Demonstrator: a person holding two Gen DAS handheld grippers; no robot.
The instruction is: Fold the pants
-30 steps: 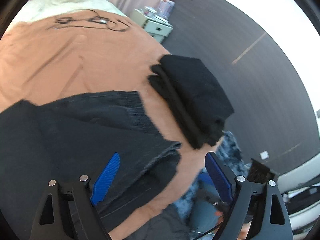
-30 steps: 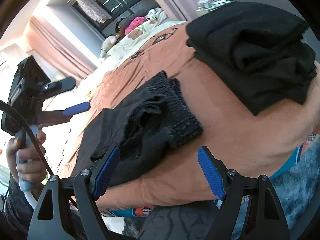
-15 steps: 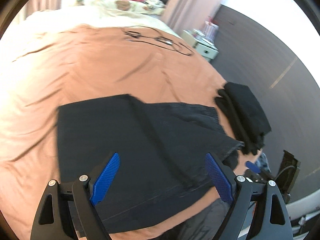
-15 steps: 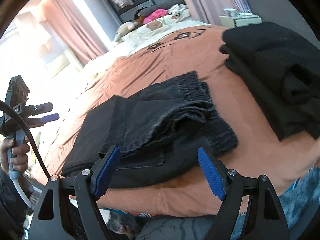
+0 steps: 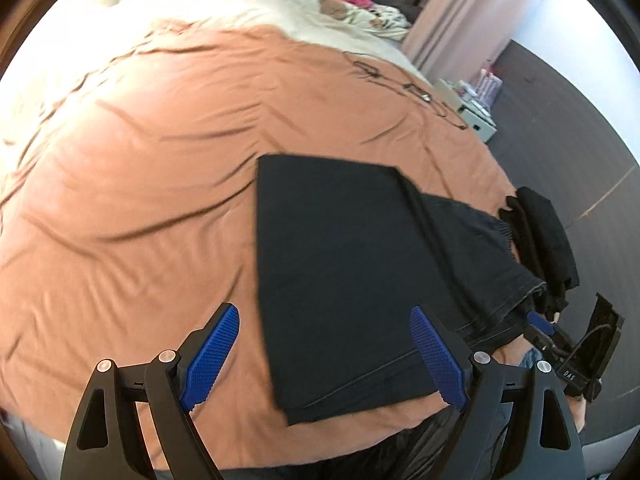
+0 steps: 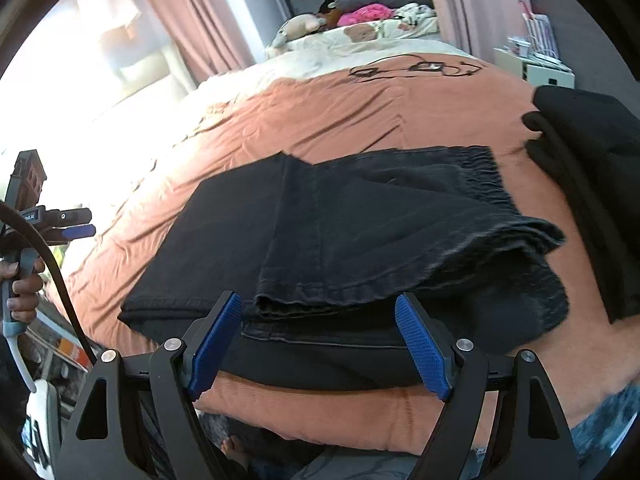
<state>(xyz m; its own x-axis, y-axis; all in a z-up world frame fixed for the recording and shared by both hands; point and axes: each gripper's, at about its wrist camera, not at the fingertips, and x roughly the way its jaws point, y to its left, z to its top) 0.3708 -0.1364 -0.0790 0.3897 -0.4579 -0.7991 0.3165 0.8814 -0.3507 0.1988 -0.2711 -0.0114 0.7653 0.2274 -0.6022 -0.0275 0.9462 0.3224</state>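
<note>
A: Left tongs [image 5: 324, 356]?
B: Jaws spread wide, nothing between the blue pads [image 5: 212, 356]. Hung above the near edge of the bed [image 5: 132, 184], tilted down at it.

A: Pants?
B: Black pants [image 5: 340, 280] lay flat on the rust-orange cover, folded over once, under and ahead of the left tongs, mostly toward its right finger. Near edge of the cloth fell between the two fingers, not touched by either.

A: Right tongs [image 6: 320, 344]?
B: Also wide open, empty. Pointed low across the bed edge. Folded layers of the pants [image 6: 360, 248] sat just ahead of its tips, elastic waistband end off to the right. No pad on the cloth as far as could be told.

A: Other clothing?
B: Stack of folded black garments [image 6: 592, 184] right of the right tongs, beside the pants, on the same cover; touching or apart, could not tell.

A: Containers?
B: Small white cabinet [image 6: 540, 68] far ahead-right, beyond the bed, items on top, too small to name. Contents not visible.

A: Anything else?
B: Black cable [image 6: 412, 68] far ahead on the cover. Hand [image 6: 22, 288] gripping the left tongs' handle seen at the far left of the right view.
</note>
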